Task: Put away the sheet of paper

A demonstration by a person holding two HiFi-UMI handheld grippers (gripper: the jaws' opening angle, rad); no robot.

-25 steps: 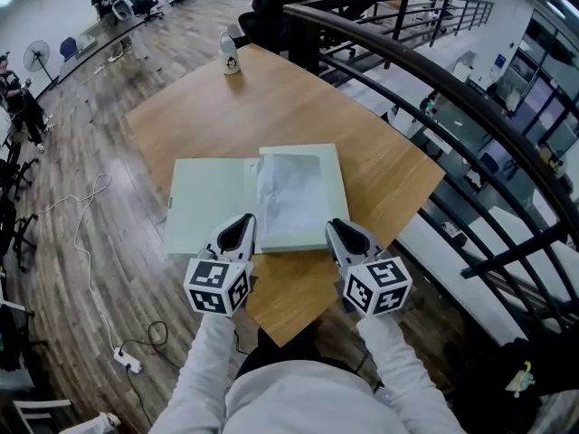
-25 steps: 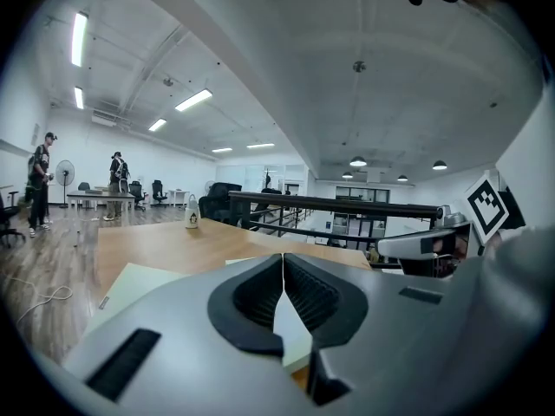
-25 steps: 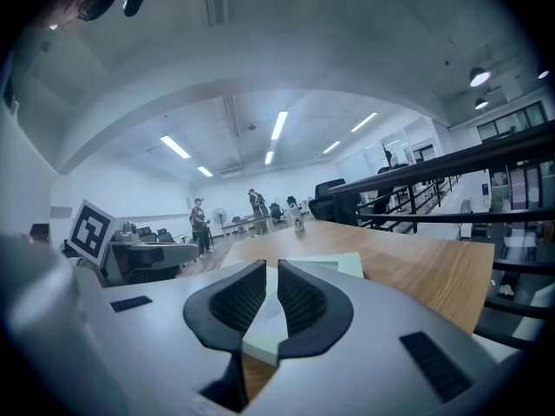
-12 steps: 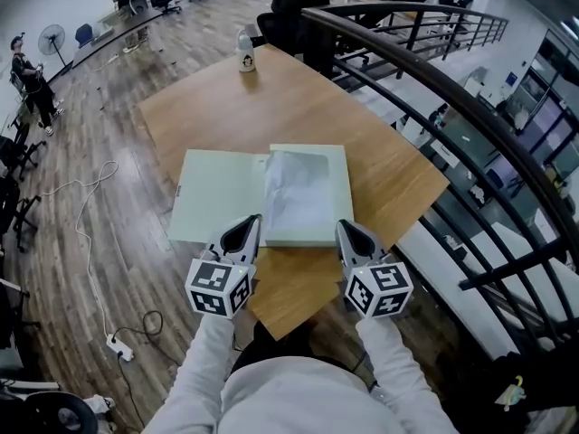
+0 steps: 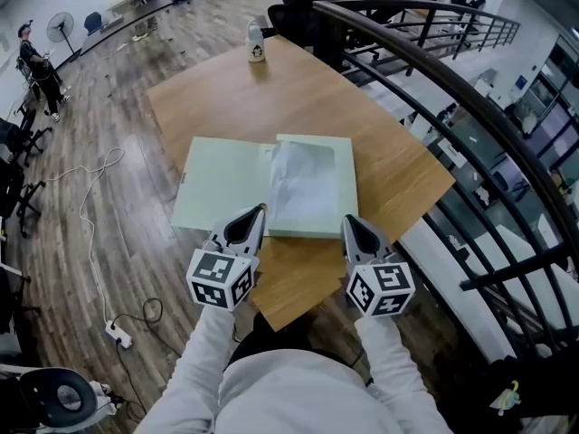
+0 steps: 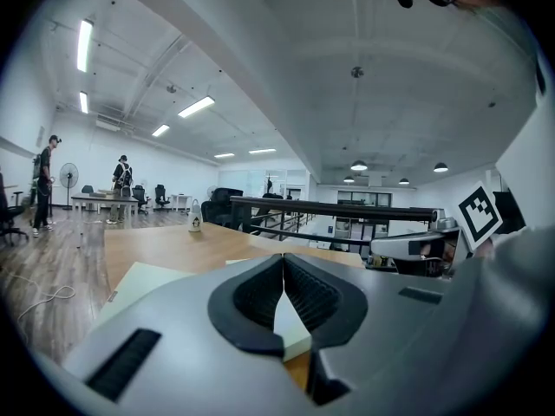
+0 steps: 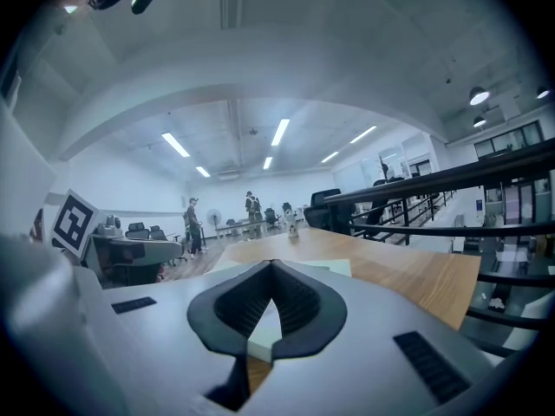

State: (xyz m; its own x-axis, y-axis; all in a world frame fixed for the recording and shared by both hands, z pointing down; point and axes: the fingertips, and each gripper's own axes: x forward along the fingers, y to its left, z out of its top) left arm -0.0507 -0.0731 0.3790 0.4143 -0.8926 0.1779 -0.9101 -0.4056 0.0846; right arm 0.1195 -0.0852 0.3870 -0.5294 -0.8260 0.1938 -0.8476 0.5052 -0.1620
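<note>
Grey left gripper (image 5: 260, 210) and right gripper (image 5: 348, 221), jaws together, empty.

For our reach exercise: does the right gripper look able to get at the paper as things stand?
Probably yes: the right gripper sits shut at the near edge of the open folder, and nothing lies between it and the paper.

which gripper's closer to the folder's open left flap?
Left. The left gripper sits at the open flap's near edge, close to the fold; the right gripper is past the fold, by the near right corner of the other half.
</note>
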